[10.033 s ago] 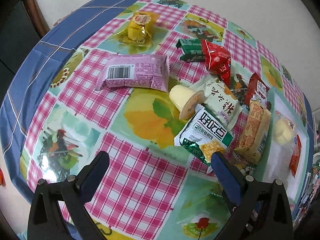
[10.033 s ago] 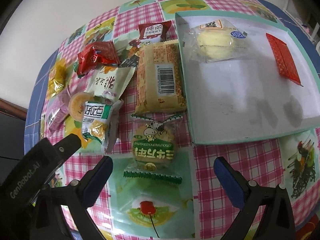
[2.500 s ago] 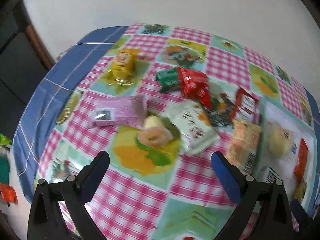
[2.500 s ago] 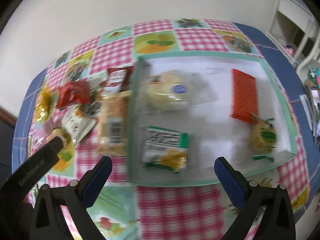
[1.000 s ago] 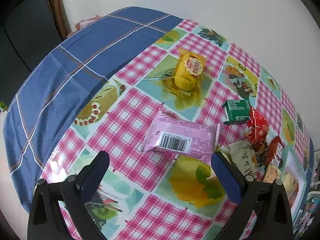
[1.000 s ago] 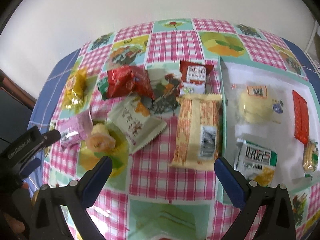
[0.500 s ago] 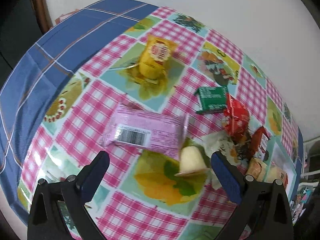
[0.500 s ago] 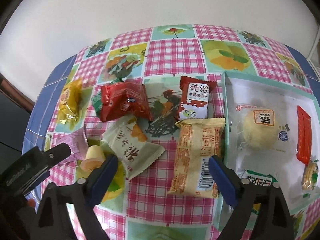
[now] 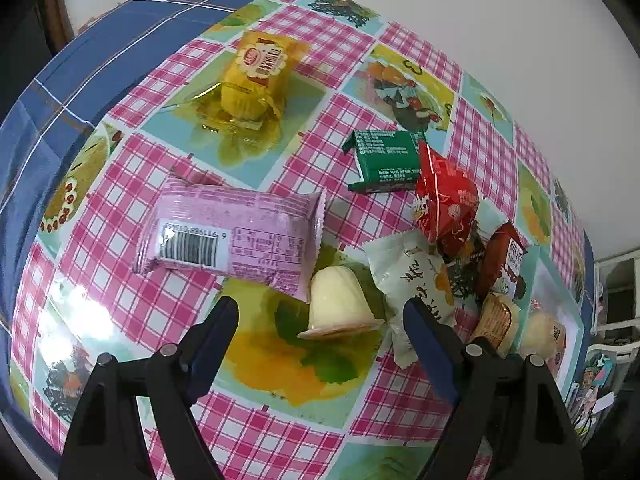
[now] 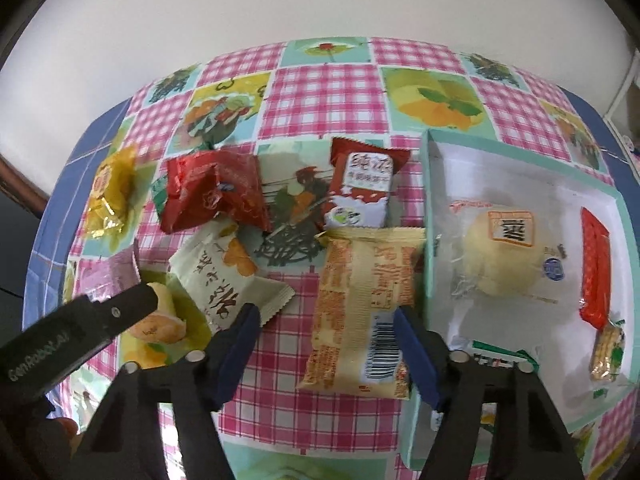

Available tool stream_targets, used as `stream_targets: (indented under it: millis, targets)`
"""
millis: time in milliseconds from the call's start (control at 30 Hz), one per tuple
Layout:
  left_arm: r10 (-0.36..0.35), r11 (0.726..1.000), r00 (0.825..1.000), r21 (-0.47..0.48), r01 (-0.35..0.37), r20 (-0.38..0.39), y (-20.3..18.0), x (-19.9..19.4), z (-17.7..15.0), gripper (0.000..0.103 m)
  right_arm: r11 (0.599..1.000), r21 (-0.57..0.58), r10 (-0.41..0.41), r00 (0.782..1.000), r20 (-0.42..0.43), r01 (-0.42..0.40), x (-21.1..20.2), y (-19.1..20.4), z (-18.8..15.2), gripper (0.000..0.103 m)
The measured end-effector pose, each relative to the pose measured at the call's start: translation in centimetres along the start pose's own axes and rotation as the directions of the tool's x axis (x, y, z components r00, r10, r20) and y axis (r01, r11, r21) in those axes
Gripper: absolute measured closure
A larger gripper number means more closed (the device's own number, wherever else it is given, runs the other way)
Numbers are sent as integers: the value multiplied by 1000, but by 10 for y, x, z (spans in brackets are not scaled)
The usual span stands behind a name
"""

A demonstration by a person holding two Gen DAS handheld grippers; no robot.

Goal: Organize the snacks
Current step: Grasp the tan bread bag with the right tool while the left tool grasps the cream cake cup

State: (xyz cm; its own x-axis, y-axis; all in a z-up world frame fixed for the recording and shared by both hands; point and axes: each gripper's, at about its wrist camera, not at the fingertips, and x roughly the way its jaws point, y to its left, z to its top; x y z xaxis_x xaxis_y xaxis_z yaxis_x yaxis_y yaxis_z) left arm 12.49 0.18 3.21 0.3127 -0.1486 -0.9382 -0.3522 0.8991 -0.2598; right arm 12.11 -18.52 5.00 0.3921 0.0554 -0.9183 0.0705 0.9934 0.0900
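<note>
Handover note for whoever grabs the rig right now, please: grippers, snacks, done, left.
Left gripper: jaws have just been closing around the pudding cup, pads not yet on it.
Right gripper: likewise closing around the beige wafer pack, not gripped.
Done: four snacks lie in the tray.
Left: pink pack, yellow pack, green pack, two red packs, white pack.

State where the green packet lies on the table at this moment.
In the left wrist view the green packet lies upper right of centre on the checked tablecloth, touching the red bag and well right of the yellow snack.
</note>
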Motion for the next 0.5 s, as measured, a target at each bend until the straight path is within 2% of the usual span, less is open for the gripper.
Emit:
stream_targets:
  millis: [167,300,500]
  targets:
    - [6,1000,1000,15,-6,-16,-5,10,1,28,1000,10,1,1000,-5,-1,0,-4,0,35]
    - [8,1000,1000,28,-8,-26,-8,15,0,42,1000,19,1,1000,-24,-1,6,-6,-1,38]
    - [-3,1000,999,30,4,-32,-9,19,1,47,1000,0,27,999,-33,-27,7,0,-3,43]
